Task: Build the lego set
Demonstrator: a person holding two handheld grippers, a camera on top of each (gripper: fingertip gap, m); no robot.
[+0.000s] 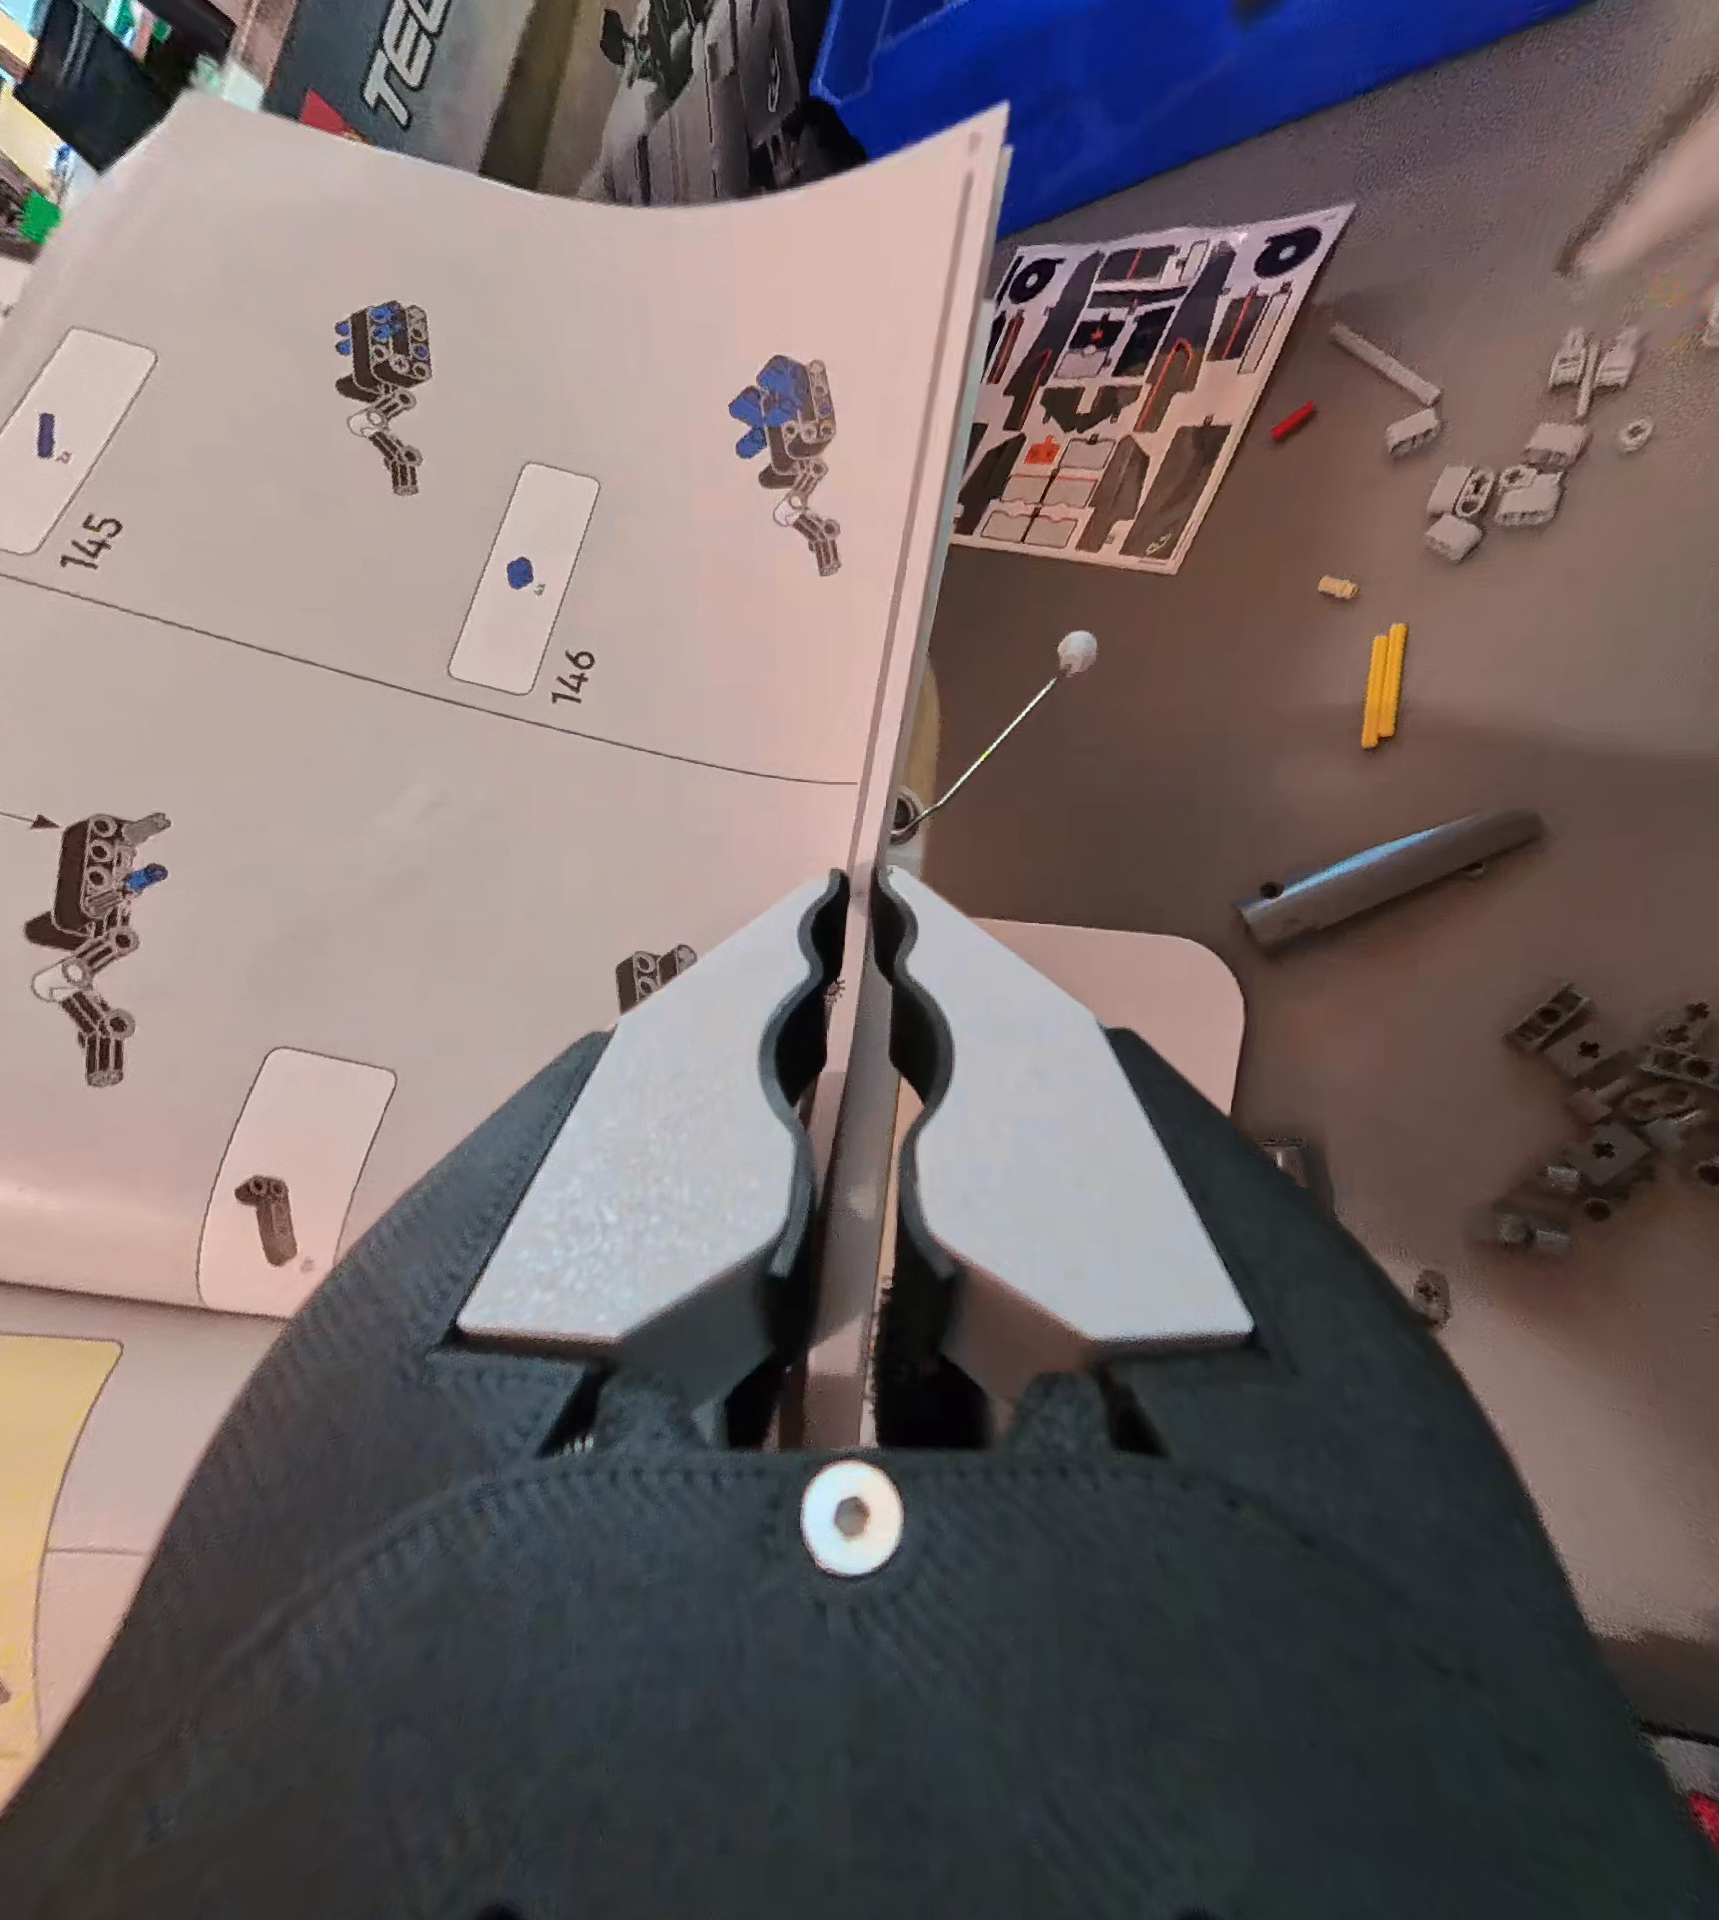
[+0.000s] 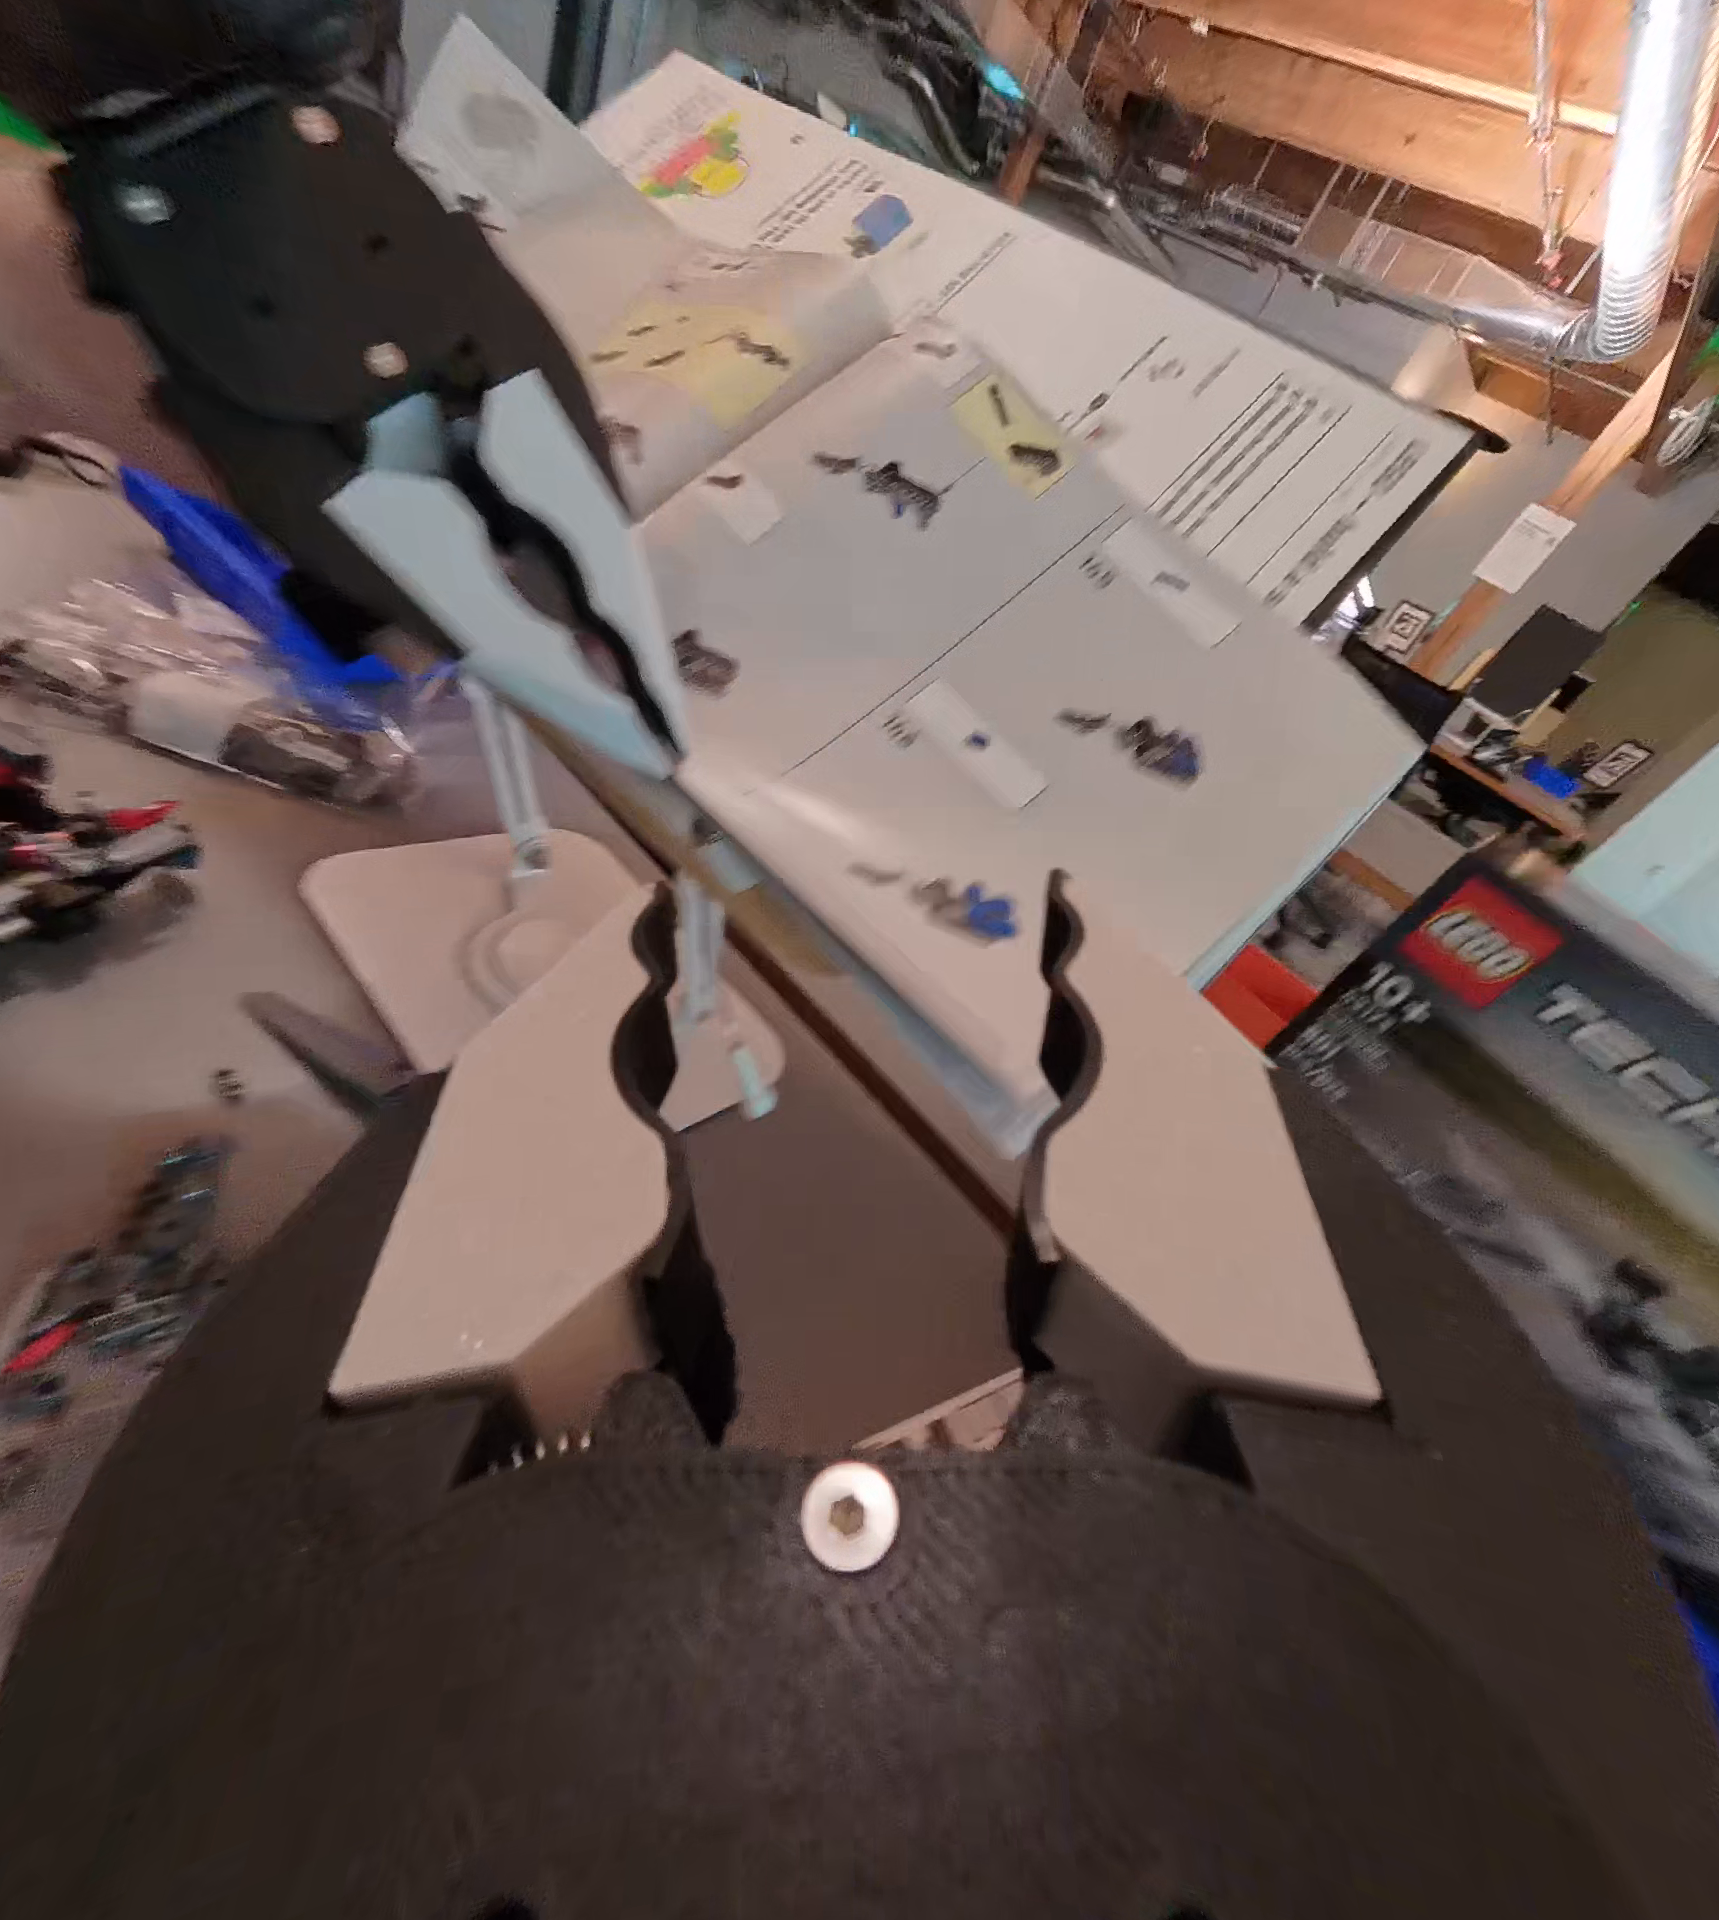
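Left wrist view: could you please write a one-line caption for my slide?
Left gripper shut on the edge of an instruction booklet page, with a sticker sheet and loose building bricks on the grey table.

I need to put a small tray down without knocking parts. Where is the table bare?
Bare grey table lies between the sticker sheet, the yellow rods and the grey tube. Crowded: loose grey pieces far right, dark pieces below the tube.
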